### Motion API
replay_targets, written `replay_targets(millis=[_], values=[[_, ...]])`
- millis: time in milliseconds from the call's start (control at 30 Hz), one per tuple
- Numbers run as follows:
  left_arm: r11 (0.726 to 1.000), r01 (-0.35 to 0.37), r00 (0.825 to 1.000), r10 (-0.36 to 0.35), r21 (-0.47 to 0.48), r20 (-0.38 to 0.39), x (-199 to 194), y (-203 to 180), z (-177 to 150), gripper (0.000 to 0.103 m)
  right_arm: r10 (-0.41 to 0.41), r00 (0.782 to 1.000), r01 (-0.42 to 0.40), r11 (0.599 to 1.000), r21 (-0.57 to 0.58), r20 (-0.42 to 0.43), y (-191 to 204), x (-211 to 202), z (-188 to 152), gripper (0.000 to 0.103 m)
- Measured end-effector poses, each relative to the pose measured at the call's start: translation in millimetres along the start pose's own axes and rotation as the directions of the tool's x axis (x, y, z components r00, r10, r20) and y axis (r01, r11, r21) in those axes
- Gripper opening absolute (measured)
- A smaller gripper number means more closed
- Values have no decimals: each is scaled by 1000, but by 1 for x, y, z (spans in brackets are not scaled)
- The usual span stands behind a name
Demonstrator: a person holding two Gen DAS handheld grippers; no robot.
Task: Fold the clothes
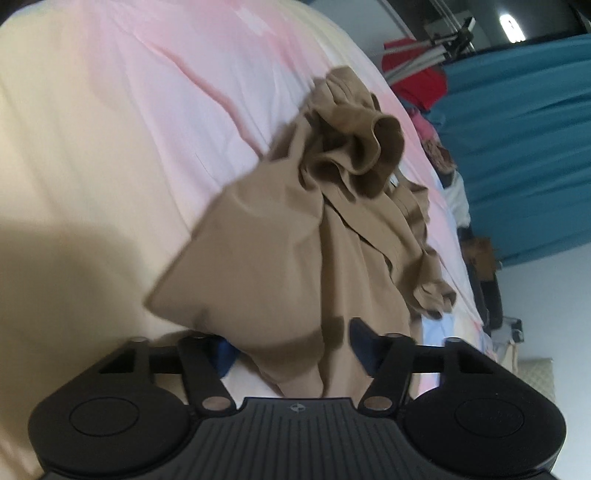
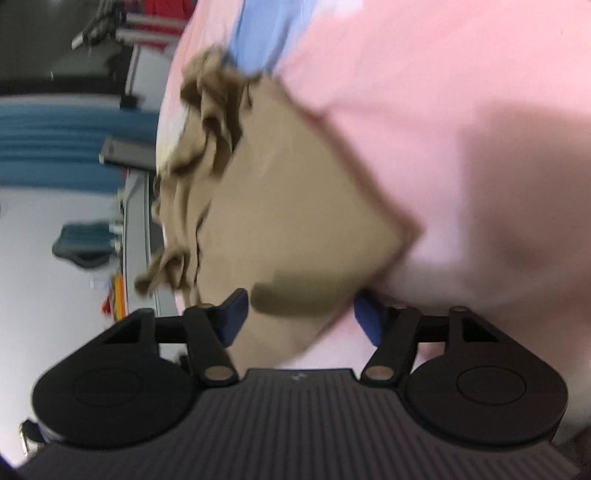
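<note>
Left gripper (image 1: 291, 347) and right gripper (image 2: 301, 317): jaws spread wide, tan garment (image 1: 295, 229) draped between both pairs, gripped by neither. Beyond, the garment is bunched on the pink sheet (image 1: 155, 92). No legible writing is seen.

garment (image 1: 280, 236): plain tan brown, darker brown in the folds
bed sheet (image 1: 110, 129): pale pink, cream yellow and white areas; a light blue patch (image 2: 258, 33) in the right wrist view
left gripper (image 1: 291, 341): black body with ribbed lines, dark blue fingers (image 1: 360, 339)
right gripper (image 2: 301, 317): black body with ribbed lines, dark blue fingers (image 2: 234, 314)
curtain (image 1: 524, 147): teal blue
cloth on the rack (image 1: 424, 86): red
</note>
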State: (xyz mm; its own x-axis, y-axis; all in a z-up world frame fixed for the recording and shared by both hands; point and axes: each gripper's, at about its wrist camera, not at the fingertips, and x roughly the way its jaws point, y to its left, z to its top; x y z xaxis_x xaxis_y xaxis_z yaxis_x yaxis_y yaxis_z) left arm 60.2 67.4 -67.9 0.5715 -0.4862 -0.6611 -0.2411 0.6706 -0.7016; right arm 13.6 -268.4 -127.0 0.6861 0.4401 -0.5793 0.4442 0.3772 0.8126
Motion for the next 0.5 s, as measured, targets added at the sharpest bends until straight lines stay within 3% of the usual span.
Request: replay_targets(millis=[167, 500], values=[[1000, -15, 999, 16, -7, 38, -1, 4, 5, 31, -6, 996, 11, 998, -56, 86, 4, 3, 5, 24], [996, 1, 994, -10, 84, 107, -2, 1, 4, 22, 38, 977, 19, 964, -264, 208, 12, 11, 19, 18]])
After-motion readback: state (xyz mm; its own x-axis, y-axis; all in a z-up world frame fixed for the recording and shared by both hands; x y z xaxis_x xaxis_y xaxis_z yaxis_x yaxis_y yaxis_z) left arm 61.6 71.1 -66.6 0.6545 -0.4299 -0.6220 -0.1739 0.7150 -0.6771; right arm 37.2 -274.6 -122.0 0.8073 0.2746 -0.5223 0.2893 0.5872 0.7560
